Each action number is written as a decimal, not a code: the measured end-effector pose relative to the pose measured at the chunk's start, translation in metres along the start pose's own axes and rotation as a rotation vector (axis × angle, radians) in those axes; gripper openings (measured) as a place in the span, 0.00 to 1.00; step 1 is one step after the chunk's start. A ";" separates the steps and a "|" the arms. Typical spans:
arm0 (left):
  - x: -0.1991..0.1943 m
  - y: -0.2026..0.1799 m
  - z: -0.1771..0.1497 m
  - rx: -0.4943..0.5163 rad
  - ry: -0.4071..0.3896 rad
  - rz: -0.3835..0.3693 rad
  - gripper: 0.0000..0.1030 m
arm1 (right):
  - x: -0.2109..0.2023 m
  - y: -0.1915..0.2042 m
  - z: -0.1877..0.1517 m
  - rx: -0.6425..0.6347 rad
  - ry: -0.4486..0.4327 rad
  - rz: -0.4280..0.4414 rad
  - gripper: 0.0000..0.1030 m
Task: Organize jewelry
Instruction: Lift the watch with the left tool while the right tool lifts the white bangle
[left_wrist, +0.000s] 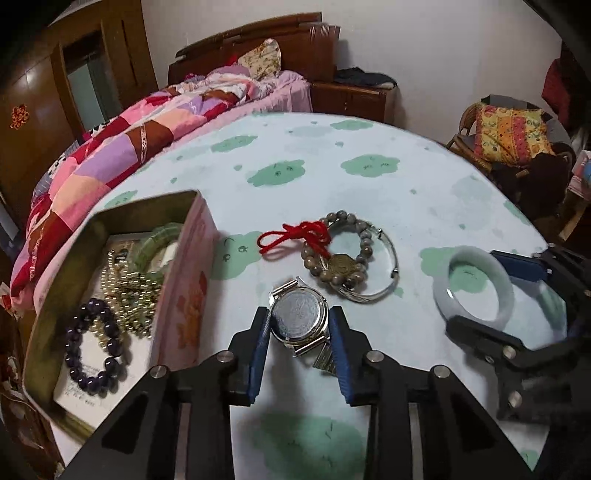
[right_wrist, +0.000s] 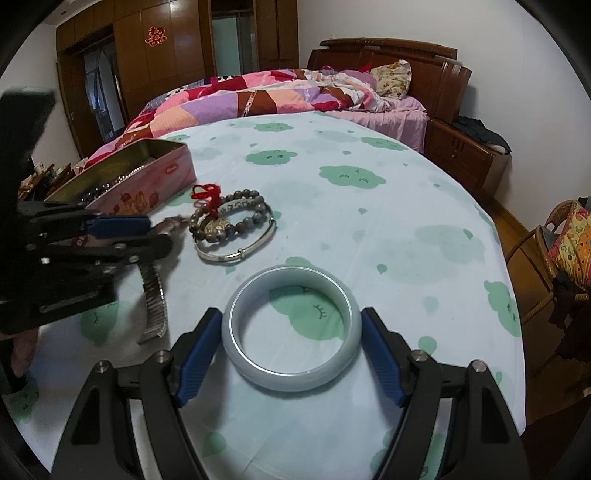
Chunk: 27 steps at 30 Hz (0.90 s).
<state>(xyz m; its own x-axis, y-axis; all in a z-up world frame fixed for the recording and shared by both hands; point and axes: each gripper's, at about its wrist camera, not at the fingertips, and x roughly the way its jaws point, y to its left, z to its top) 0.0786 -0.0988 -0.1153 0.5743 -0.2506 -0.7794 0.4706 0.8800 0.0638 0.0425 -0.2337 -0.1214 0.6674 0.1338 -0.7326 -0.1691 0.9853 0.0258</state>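
Observation:
A silver watch (left_wrist: 300, 322) lies face down on the table, and my left gripper (left_wrist: 298, 325) is shut on its case. A pale jade bangle (right_wrist: 291, 328) lies flat on the table; my right gripper (right_wrist: 291, 343) straddles it, open, fingers close to its sides. The bangle (left_wrist: 474, 288) also shows at the right of the left wrist view. A brown bead bracelet with a red cord (left_wrist: 332, 254) lies over a thin silver bangle (left_wrist: 384, 284) mid-table. A pink tin box (left_wrist: 184, 295) at the left holds a purple bead bracelet (left_wrist: 92, 345), a gold chain and a green bangle.
The round table (right_wrist: 369, 229) has a pale cloth with green cloud prints. A bed with a patchwork quilt (right_wrist: 258, 99) stands behind it, a wicker chair with a cushion (right_wrist: 569, 236) at the right.

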 end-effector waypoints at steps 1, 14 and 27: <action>-0.005 0.002 0.000 -0.007 -0.008 -0.004 0.32 | 0.000 0.000 0.000 0.002 -0.002 0.002 0.75; -0.083 0.018 0.006 -0.030 -0.162 -0.004 0.32 | -0.018 0.009 0.010 -0.013 -0.068 0.012 0.75; -0.125 0.064 0.013 -0.054 -0.235 0.092 0.32 | -0.032 0.038 0.040 -0.083 -0.138 0.053 0.76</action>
<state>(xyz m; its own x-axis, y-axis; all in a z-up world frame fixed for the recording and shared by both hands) 0.0458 -0.0163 -0.0051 0.7559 -0.2495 -0.6053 0.3762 0.9222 0.0896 0.0441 -0.1964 -0.0695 0.7485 0.2040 -0.6310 -0.2621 0.9650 0.0011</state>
